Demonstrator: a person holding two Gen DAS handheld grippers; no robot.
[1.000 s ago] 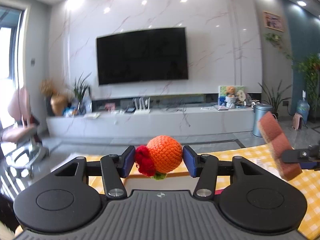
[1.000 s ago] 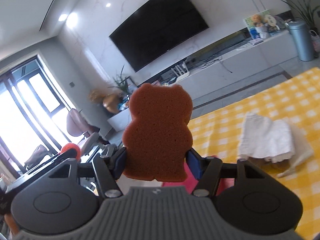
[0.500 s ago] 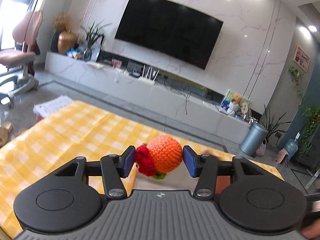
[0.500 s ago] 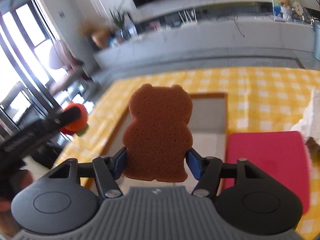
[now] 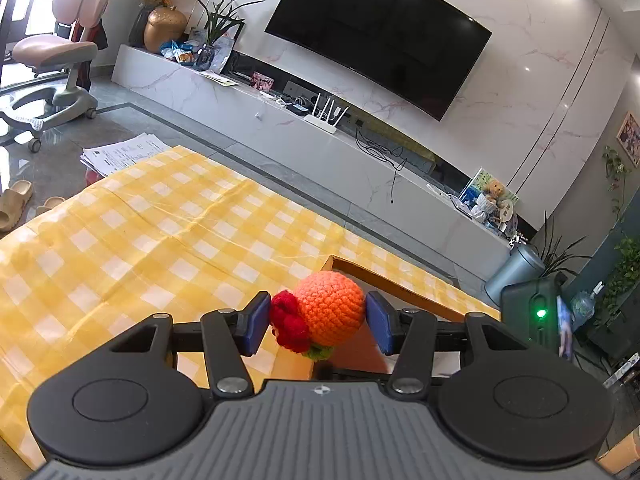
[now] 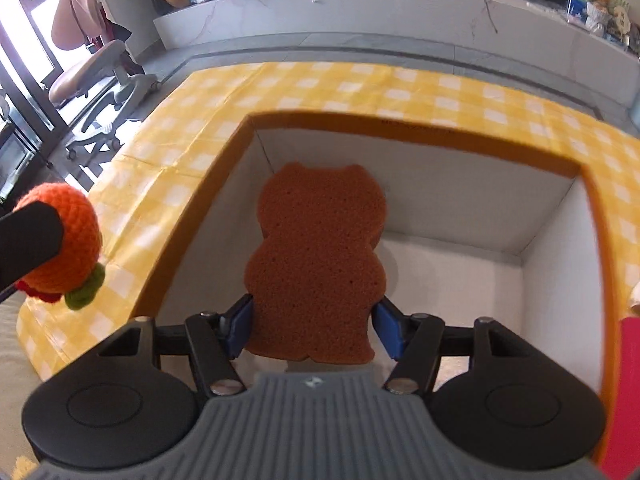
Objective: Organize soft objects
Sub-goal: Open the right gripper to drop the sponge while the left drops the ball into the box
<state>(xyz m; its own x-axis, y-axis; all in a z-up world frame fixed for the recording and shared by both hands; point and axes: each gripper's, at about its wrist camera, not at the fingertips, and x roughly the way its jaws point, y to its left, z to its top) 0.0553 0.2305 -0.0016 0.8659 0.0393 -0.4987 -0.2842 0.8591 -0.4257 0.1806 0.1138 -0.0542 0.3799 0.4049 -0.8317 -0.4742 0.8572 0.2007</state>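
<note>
- Orange crochet yarn fills the centre of the left wrist view: a knitted ball (image 5: 329, 308) with a red ruffle and a green tuft at its lower edge, pinched between the blue pads (image 5: 256, 322) of the left gripper (image 5: 318, 322), whose jaws are closed against both sides of it.
- The same ball shows at the left edge of the right wrist view (image 6: 60, 248), partly behind a black finger, above the yellow-and-white checked tablecloth (image 6: 328, 80) and outside the box.
- In the lower centre of the right wrist view, the right gripper (image 6: 314, 326) clamps a brown bear-shaped sponge (image 6: 318, 260) by its lower body; the sponge stands upright with its ears toward the top of the frame.
- Behind the sponge lies an open cardboard box (image 6: 420, 136) with orange-brown rim and white inner walls; the sponge is held over its opening, near the box's left wall.
- In the left wrist view a corner of that box (image 5: 384, 280) appears just beyond the ball, at centre right.
- A red flat object (image 6: 628, 392) sits at the lower right edge of the right wrist view, beside the box.
- A black television (image 5: 380, 36) hangs on the marble wall in the upper centre of the left wrist view, and a pink chair (image 5: 60, 48) stands at upper left.
</note>
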